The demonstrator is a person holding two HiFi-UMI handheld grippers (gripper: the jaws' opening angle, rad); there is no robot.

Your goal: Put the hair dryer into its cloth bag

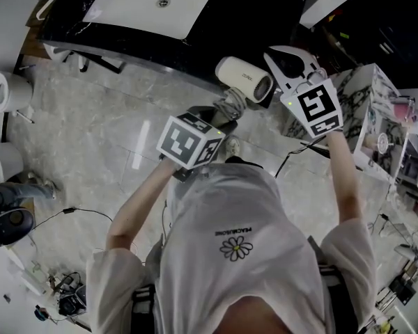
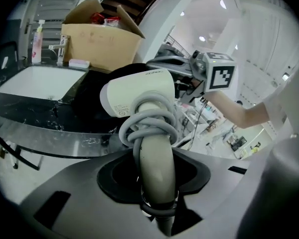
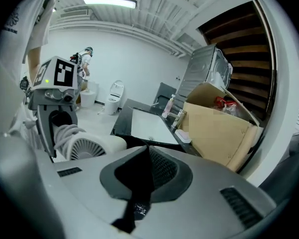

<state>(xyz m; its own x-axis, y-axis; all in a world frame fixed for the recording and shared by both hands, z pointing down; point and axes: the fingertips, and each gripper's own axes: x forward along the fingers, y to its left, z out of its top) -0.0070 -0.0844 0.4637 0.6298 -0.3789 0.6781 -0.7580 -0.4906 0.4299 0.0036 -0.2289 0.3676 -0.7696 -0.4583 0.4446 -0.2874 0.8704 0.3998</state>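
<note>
Gripping the hair dryer (image 2: pixel 139 91) by its handle, the left gripper (image 2: pixel 157 185) aimed it at the bag (image 3: pixel 130 179), which the closed right gripper (image 3: pixel 147 154) pinched.

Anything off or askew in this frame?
Nothing stands out: the left hand-held gripper grips the hair dryer by its handle, cord wound round it; right hand-held gripper pinches the black cloth bag. No spill or damage visible.
</note>
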